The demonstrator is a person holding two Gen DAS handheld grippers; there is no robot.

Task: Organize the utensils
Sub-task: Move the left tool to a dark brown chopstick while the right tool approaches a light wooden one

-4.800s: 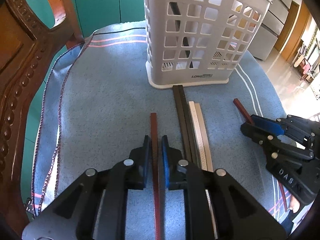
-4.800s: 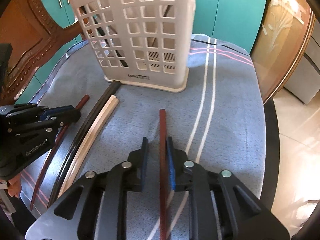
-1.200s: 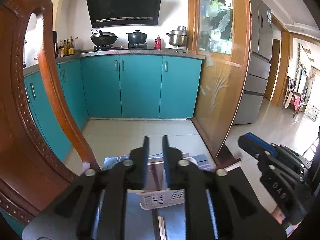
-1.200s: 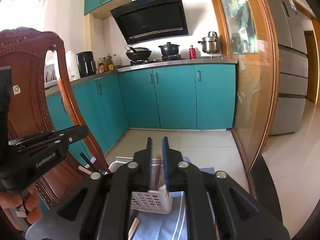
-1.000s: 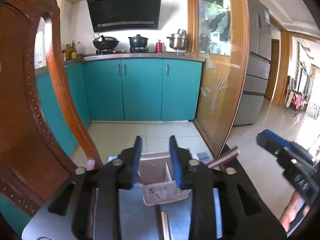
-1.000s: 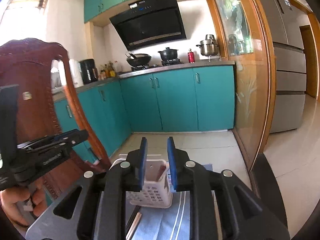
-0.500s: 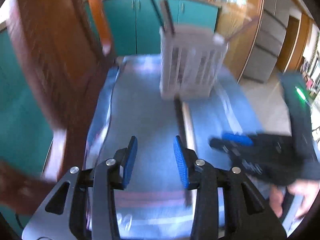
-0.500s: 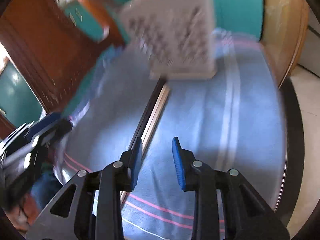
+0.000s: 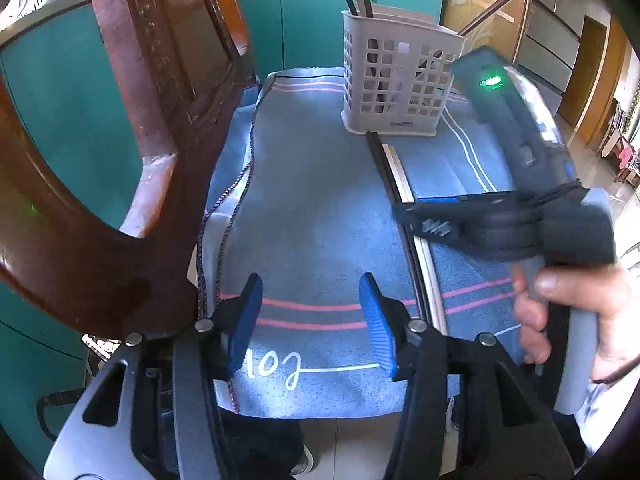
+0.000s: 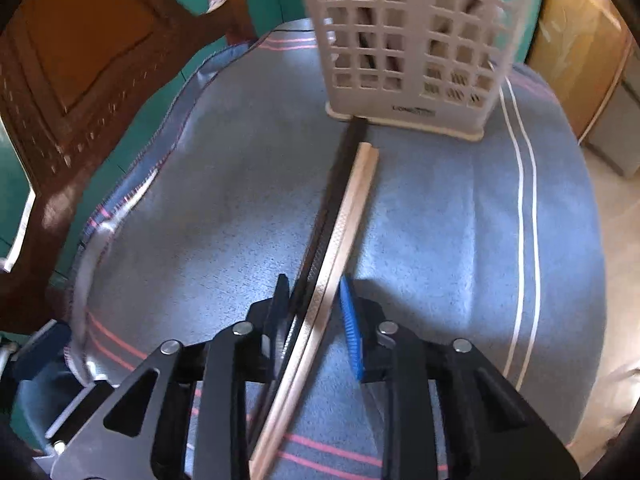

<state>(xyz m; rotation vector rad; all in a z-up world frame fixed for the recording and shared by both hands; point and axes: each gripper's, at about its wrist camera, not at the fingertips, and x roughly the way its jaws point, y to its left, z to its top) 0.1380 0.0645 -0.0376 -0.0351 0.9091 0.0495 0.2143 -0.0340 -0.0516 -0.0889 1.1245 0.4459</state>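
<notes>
- Left wrist view: left gripper (image 9: 311,320) low in the frame, jaws moderately wide and opening, nothing between the blue pads, only the blue cloth (image 9: 312,208) with pink stripes beneath.
- Same view, upper centre: white lattice basket (image 9: 396,84) upright on the cloth, dark sticks rising from its left part and a reddish one leaning out toward the upper right.
- From the basket's base toward lower right: black chopsticks (image 9: 378,156) and pale chopsticks (image 9: 400,176) lying side by side, touching, passing to the right of the left gripper's right pad.
- Right side of the frame: right gripper (image 9: 416,216) seen from the side, blurred, held by a hand (image 9: 568,316), tip down over the two pairs; gap between its fingers not readable from here.
- Shown only here: carved wooden chair back (image 9: 132,128) filling the left, teal cabinets (image 9: 312,12) behind.
- Right wrist view: right gripper (image 10: 314,316) at lower centre, jaws narrow and closing, black chopsticks (image 10: 344,168) and pale chopsticks (image 10: 352,208) both running between the pads; pads close to them, contact not clear.
- Shown only here: the pale pair's far end stopping short of the basket (image 10: 408,40), the black pair reaching its base.
- Lower left edge: a blurred dark and blue piece, probably the left gripper, not readable.
</notes>
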